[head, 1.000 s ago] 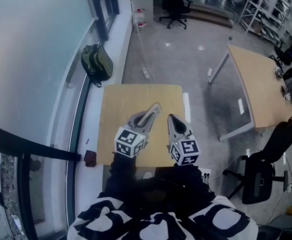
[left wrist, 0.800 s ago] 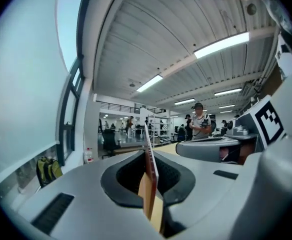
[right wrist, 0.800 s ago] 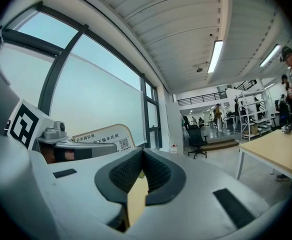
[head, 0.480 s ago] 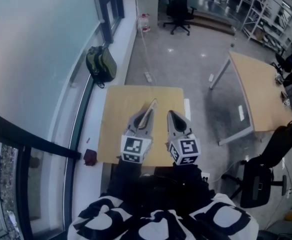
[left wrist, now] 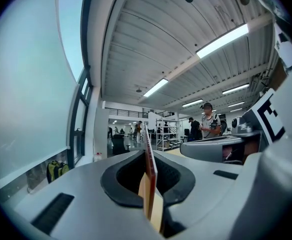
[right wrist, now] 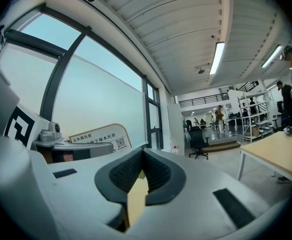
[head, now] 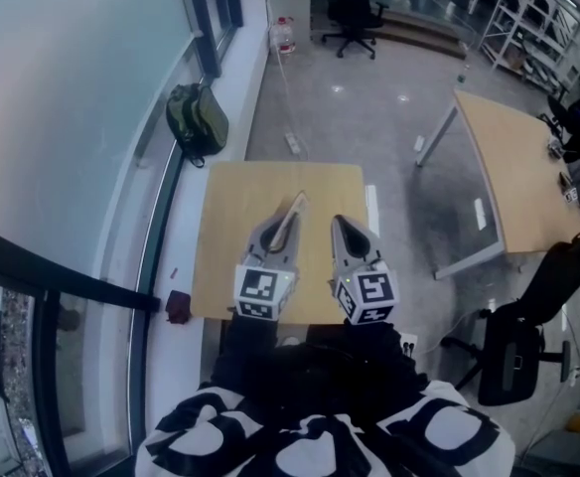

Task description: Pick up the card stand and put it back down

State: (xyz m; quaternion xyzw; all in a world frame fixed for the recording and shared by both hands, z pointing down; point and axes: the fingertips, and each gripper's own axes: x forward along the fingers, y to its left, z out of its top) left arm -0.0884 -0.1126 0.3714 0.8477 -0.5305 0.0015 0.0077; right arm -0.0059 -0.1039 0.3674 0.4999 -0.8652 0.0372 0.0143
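Note:
In the head view my left gripper [head: 288,223] is shut on the card stand [head: 297,207], a thin card seen edge-on that sticks out past the fingertips above the small wooden table [head: 232,199]. In the left gripper view the card stand [left wrist: 149,179] stands upright, clamped between the dark pads. The right gripper view shows its printed white face [right wrist: 99,136] off to the left. My right gripper [head: 339,225] hovers beside the left one, shut with nothing in it; its pads [right wrist: 156,176] meet at the tip.
A green backpack [head: 197,119] lies on the floor by the glass wall at the left. A water bottle [head: 283,36] and an office chair [head: 350,6] stand beyond the table. A second table [head: 513,172] and a black chair [head: 526,338] are at the right.
My left gripper has turned with the card stand, from slanting toward the right gripper to pointing nearly straight ahead. The right gripper has barely moved.

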